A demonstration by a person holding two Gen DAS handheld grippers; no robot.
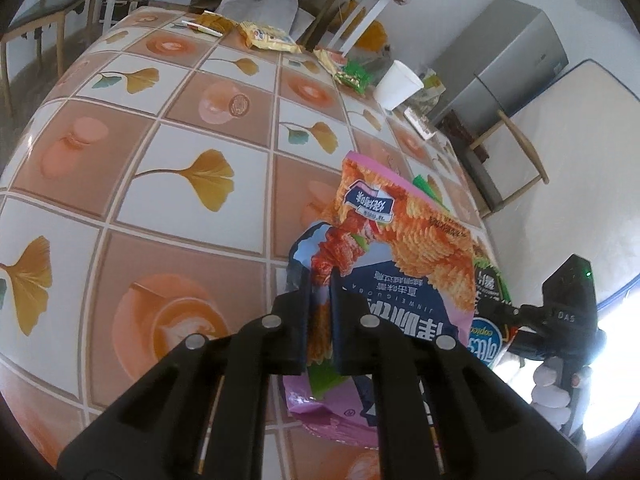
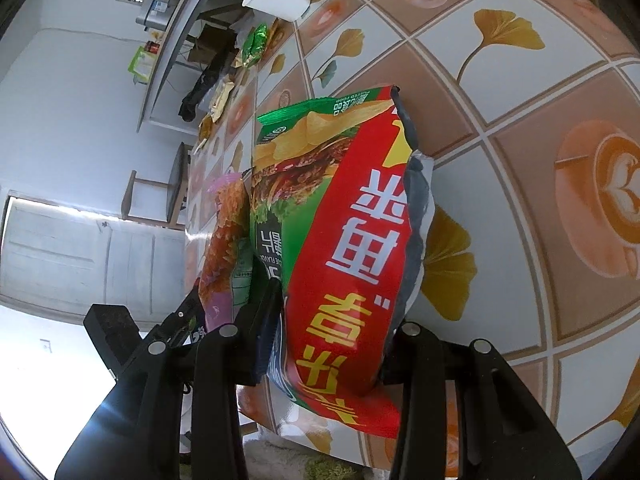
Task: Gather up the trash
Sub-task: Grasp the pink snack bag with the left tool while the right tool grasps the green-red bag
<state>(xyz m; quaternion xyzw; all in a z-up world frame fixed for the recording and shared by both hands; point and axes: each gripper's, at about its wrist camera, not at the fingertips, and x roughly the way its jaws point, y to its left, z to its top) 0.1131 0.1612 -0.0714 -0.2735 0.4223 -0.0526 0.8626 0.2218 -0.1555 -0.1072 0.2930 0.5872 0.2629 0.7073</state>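
Left hand-held gripper [image 1: 320, 280] pinches a light, crinkly pink snack bag [image 1: 384, 216] at its edge while right hand-held gripper [image 2: 332, 320] clasps a slippery red chip bag [image 2: 344, 240]

Pink-and-blue snack bag [image 1: 384, 240] stands upright beside a puffed red-and-green chip bag [image 2: 340, 248], both over the table edge

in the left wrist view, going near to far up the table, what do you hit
left gripper shut on the pink-and-blue snack bag → white paper cup → green snack packet → yellow snack packet → orange wrapper at the table's far edge
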